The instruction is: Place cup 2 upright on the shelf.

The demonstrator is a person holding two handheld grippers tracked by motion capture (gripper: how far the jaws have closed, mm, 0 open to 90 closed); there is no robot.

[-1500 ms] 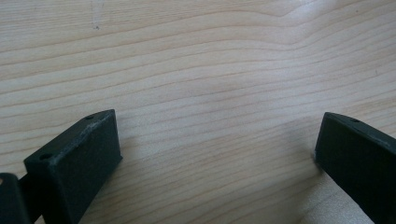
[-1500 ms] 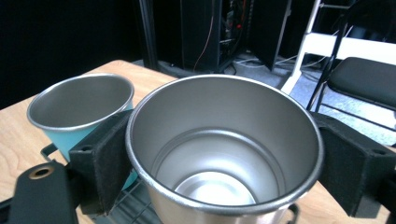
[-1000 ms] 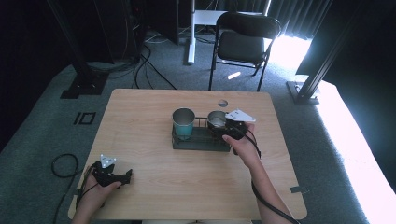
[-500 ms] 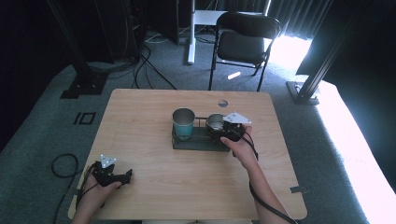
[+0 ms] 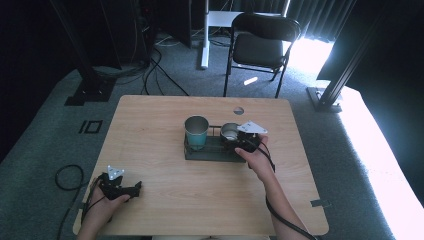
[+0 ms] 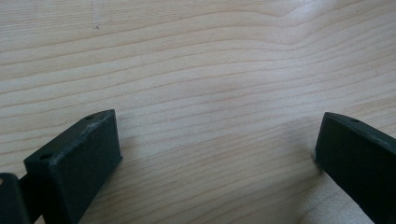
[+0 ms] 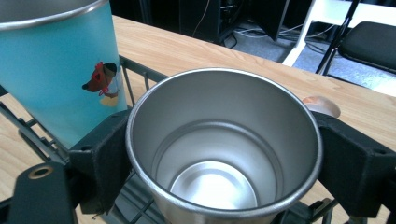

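A bare steel cup (image 7: 224, 154) stands upright at the right end of a dark wire rack (image 5: 212, 151), with my right gripper (image 7: 224, 161) shut on it, one jaw pressed to each side of its rim. In the high view the steel cup (image 5: 230, 131) sits just beyond my right gripper (image 5: 234, 140). A teal cup (image 5: 196, 131) with a small cartoon figure (image 7: 103, 78) stands in the rack's left end, close beside the steel one. My left gripper (image 5: 135, 188) rests near the table's front left corner. Its jaws are wide apart over bare wood (image 6: 215, 158).
The wooden table (image 5: 165, 120) has a round cable hole (image 5: 238, 110) behind the rack. A black chair (image 5: 260, 47) stands beyond the far edge. Cables lie on the floor at the left (image 5: 67, 175).
My right gripper and the steel cup have shifted slightly left and lower at the rack's right end. The left gripper has stayed put.
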